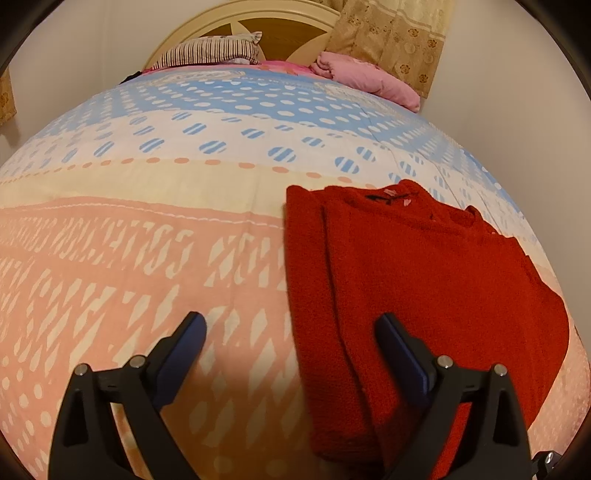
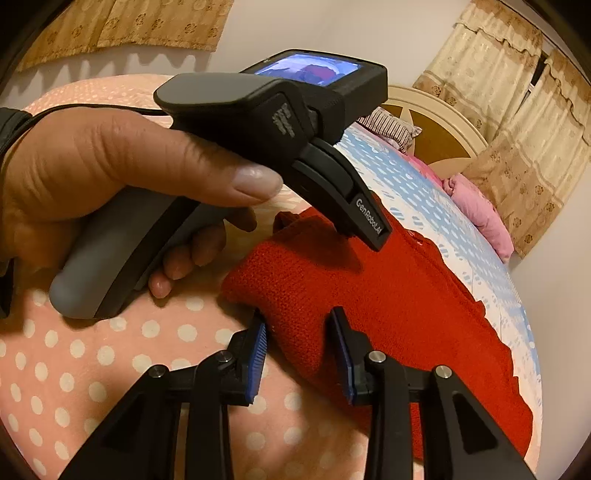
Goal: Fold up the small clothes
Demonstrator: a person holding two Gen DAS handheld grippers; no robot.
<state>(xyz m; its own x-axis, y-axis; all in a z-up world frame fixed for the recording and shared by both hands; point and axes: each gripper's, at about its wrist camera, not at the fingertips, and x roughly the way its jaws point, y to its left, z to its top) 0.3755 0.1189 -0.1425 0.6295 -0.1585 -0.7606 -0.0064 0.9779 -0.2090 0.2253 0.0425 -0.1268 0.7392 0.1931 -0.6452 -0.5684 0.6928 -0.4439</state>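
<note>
A red knitted sweater (image 1: 424,277) lies partly folded on the patterned bed sheet (image 1: 147,258), right of centre in the left wrist view. My left gripper (image 1: 291,328) stands wide open just above it, straddling the sweater's left edge, one finger over the sheet and the other over the knit. In the right wrist view the red sweater (image 2: 388,295) fills the middle. My right gripper (image 2: 299,328) has the sweater's near folded corner between its blue pads, which press on the cloth. A person's hand (image 2: 92,177) holds the left gripper's handle above the sweater.
A striped pillow (image 1: 214,50) and a bunched pink blanket (image 1: 365,79) lie at the head of the bed by the round headboard (image 1: 266,26). Patterned curtains (image 2: 517,122) hang behind. Pink dotted sheet (image 2: 92,350) spreads left of the sweater.
</note>
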